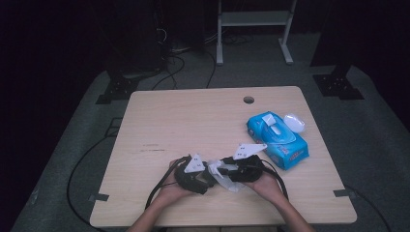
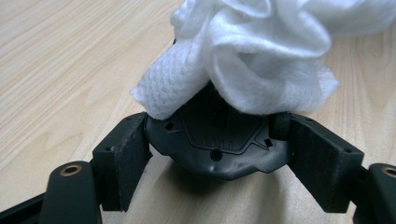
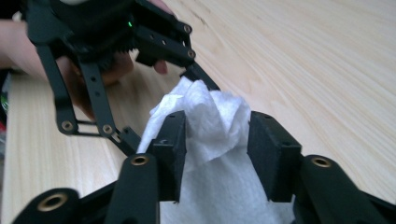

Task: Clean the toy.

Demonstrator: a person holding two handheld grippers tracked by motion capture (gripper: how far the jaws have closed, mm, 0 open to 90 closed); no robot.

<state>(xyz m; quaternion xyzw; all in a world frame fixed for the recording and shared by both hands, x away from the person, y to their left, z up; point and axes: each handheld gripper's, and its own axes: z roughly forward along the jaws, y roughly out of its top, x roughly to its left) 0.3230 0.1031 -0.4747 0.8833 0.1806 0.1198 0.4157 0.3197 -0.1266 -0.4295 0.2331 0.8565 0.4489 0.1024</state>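
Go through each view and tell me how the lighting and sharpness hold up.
High view: dim, the room black around the lit table, blue wipes pack clear but small. Left gripper view: bright, the dark object in the left tongs sharp, the white wipe nearly overexposed. Right gripper view: wipe folds between the right tongs crisp, the far gripper soft and backlit.

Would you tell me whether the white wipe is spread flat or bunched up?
Bunched up: the wipe stands in crumpled folds between the right tongs.

Blue wipes pack [image 1: 277, 139] on table [image 1: 193, 121]
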